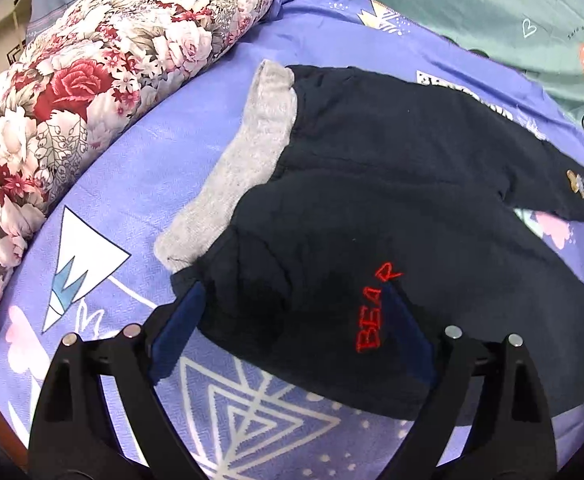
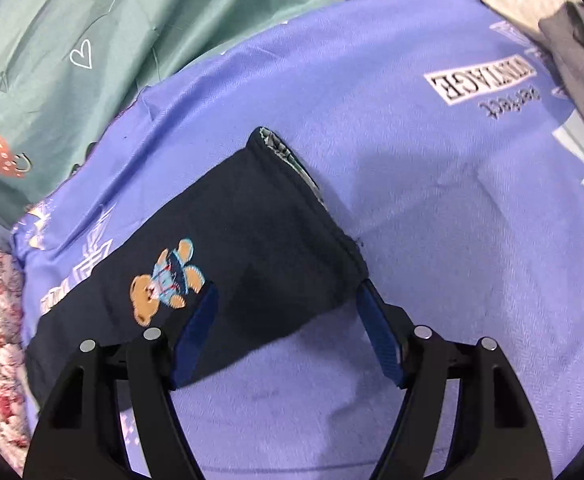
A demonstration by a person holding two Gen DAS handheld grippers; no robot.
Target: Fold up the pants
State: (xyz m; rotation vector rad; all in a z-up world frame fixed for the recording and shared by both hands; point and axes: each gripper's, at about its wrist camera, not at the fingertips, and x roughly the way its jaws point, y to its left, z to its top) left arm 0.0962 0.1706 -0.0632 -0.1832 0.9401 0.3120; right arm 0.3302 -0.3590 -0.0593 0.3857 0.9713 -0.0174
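Pants are lying flat on the purple sheet on the bed, grey waistband at about 10 o'clock in the left view and the legs running off toward 3 o'clock. Left gripper has its jaws wide, sitting over the waist corner near the red BEAR stitching, nothing pinched yet. Right gripper is at the leg hem end, jaws fairly wide too, straddling the cuff corner just past the bear patch, not clamped as far as I can see.

Looks to me like the setup for the first fold. My tip: get both layers of fabric in each bite, not just the top one, and grab right at the edges so the fold line stays straight. Lift both ends together, otherwise the middle sags and drags the sheet. Flowery quilt at 10 o'clock is close, so keep the fold clear of it.
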